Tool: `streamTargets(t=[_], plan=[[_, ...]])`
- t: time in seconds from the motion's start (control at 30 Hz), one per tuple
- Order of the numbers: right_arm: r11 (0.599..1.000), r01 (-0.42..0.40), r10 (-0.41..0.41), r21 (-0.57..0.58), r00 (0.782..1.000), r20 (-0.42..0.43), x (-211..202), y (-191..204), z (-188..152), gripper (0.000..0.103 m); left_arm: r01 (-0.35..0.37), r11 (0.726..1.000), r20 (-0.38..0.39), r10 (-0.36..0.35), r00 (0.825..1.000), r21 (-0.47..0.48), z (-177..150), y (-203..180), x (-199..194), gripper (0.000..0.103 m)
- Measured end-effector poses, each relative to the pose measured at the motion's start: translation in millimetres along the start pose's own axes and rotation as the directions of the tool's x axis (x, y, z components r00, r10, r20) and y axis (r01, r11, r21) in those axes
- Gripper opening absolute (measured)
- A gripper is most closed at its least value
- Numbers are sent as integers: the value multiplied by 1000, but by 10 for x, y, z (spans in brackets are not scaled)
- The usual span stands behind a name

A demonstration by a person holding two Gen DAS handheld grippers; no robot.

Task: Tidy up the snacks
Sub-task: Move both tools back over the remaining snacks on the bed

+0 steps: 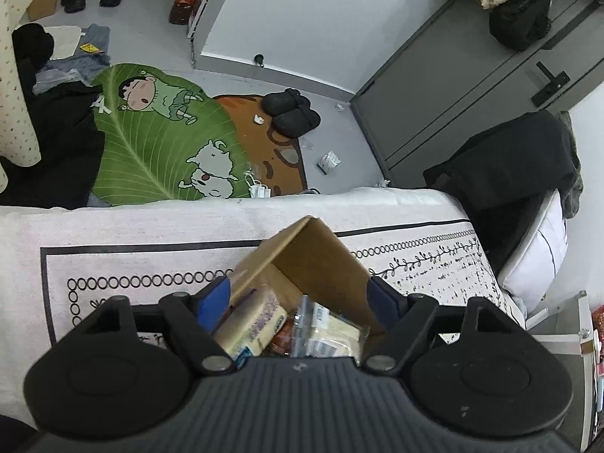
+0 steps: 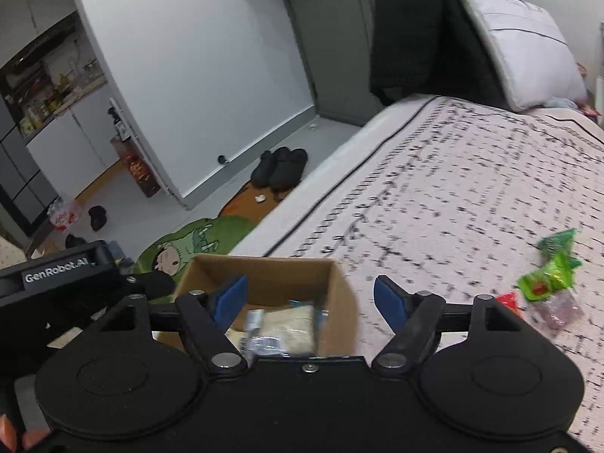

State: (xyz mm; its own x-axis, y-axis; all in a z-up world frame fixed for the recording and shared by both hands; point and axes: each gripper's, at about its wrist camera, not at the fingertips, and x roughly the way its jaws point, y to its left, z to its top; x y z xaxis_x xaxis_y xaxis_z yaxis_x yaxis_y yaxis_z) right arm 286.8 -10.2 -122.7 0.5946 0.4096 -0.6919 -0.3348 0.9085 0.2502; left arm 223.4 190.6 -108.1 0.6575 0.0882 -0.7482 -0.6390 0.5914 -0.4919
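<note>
Viewing through the left wrist: left gripper point(image 1: 300, 296) stands apart, empty, over the open brown cardboard box point(image 1: 321, 260) of light, crinkly wrapped snacks point(image 1: 256, 326) on the patterned bed cover point(image 1: 132, 241).

Right wrist view: right gripper point(image 2: 310, 298) likewise apart, empty. Loose green and red snack packets point(image 2: 549, 275) lie well apart from the box; pinch their soft, slippery film at mid-body.

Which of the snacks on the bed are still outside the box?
The green packets, with a small red one and a pinkish one beside them, lie loose on the bedspread. The rest sit inside the cardboard box.

Motion-blurred green snack packets point(image 2: 553, 270); box's packets point(image 1: 302, 330) half hidden behind claw body.
</note>
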Motion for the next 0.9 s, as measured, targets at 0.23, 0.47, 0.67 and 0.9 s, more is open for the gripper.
streamTargets(t=[0.23, 0.47, 0.67, 0.9], plan=[[999, 40, -41, 31, 999, 12, -188, -356, -4, 79, 16, 1000, 2, -16, 1000, 23, -96, -123, -11, 88], [996, 68, -70, 49, 997, 28, -373, -658, -8, 83, 54, 993, 28, -57, 998, 103, -229, -374, -103, 94], [994, 92, -94, 59, 995, 30, -518, -953, -30, 85, 75, 981, 7, -77, 997, 179, -412, -596, -83, 95], [988, 125, -128, 86, 991, 36, -702, -1343, -66, 92, 115, 965, -23, -113, 993, 235, -582, -804, -74, 95]])
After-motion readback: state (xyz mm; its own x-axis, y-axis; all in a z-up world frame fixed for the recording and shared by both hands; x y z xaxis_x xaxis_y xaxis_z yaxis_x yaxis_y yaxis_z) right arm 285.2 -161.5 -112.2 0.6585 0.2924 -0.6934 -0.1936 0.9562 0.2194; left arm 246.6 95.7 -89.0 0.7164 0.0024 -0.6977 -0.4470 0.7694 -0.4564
